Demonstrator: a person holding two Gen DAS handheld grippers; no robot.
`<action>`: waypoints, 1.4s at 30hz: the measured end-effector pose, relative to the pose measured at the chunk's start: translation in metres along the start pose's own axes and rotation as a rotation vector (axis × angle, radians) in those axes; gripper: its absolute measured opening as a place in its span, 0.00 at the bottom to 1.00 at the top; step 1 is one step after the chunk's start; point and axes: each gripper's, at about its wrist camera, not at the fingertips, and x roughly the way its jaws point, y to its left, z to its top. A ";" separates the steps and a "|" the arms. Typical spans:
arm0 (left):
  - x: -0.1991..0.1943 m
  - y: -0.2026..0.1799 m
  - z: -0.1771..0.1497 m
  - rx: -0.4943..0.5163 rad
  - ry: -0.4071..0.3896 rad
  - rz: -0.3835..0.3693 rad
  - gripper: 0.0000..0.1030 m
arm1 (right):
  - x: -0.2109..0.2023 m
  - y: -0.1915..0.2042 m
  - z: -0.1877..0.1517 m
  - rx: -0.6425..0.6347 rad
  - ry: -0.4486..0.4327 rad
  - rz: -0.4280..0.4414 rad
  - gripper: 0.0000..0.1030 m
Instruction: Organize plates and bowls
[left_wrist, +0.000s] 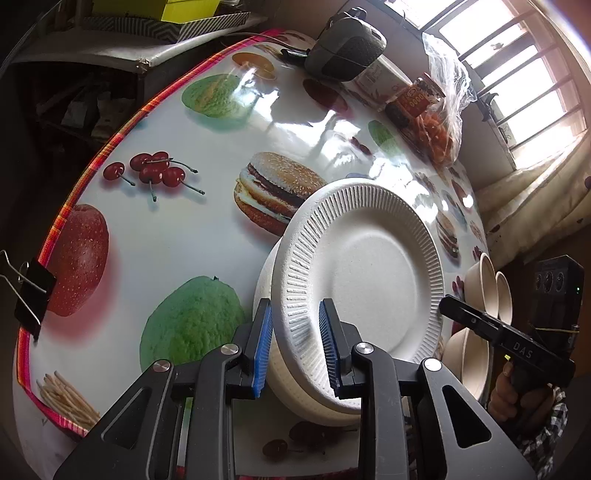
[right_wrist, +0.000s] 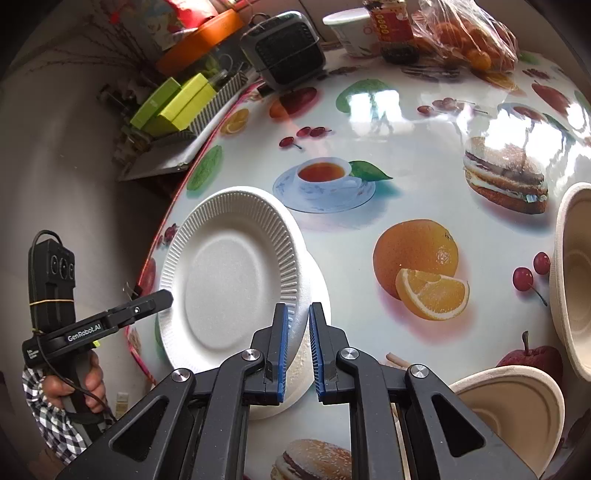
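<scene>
White paper plate (left_wrist: 373, 273) in left claw (left_wrist: 295, 343); three tan bowls (left_wrist: 480, 280).

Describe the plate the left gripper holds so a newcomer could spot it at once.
Start at the round table covered in a glossy food-print cloth. Near its edge, the left gripper pinches a white paper plate with a ribbed rim, tilted atop a white stack. The bowls nearby are beige, deep and smooth-rimmed.
</scene>
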 end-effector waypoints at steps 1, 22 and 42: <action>0.000 0.000 -0.001 0.002 0.002 0.002 0.26 | 0.000 -0.001 -0.001 0.001 0.000 0.001 0.12; 0.006 -0.001 -0.009 0.006 0.023 0.021 0.26 | 0.006 -0.003 -0.012 0.003 0.017 -0.009 0.12; 0.007 -0.003 -0.010 0.013 0.027 0.036 0.26 | 0.008 -0.003 -0.014 0.002 0.020 -0.018 0.12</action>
